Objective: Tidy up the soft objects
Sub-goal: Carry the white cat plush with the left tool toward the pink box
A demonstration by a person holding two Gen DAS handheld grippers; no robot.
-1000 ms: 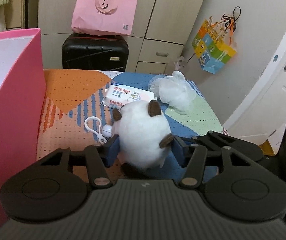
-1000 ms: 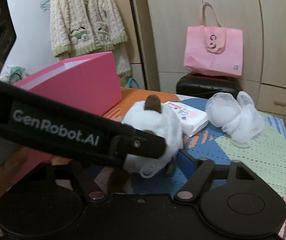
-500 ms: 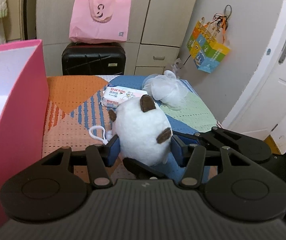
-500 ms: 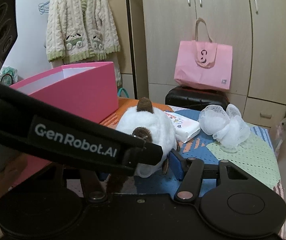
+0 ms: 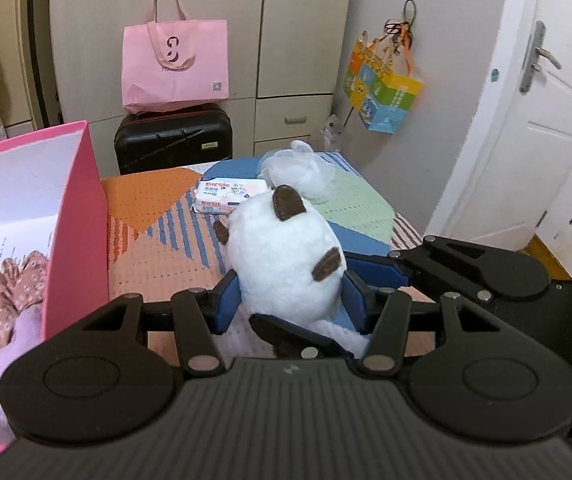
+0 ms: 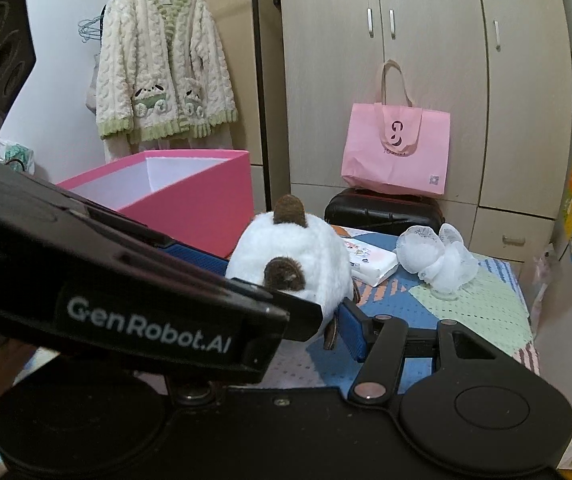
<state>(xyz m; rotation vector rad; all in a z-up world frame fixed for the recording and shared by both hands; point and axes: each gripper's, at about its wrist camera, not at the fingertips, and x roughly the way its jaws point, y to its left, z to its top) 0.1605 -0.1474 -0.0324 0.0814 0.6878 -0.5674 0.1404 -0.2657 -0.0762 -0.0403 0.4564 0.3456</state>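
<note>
White plush toy (image 5: pixel 281 256) with brown ears; pink box (image 5: pixel 79 216), white inside; worktop cover (image 5: pixel 157 216) in orange, blue, pale-green patches with blue stripes and dotted texture; white wipes pack (image 5: pixel 227 194) with printed label; white mesh puff (image 6: pixel 438 258); pink tote bag (image 5: pixel 175 66); black suitcase (image 5: pixel 173 138); cream cardigan (image 6: pixel 163 76), green trim; black claws, blue pads (image 5: pixel 227 300).

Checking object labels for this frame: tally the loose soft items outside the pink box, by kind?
Plush toy, white with brown ears, held off the mat: 1
Wet-wipe pack: 1
White mesh bath pouf: 1
Total: 3
The pink box already holds other soft items, too hidden to count.
</note>
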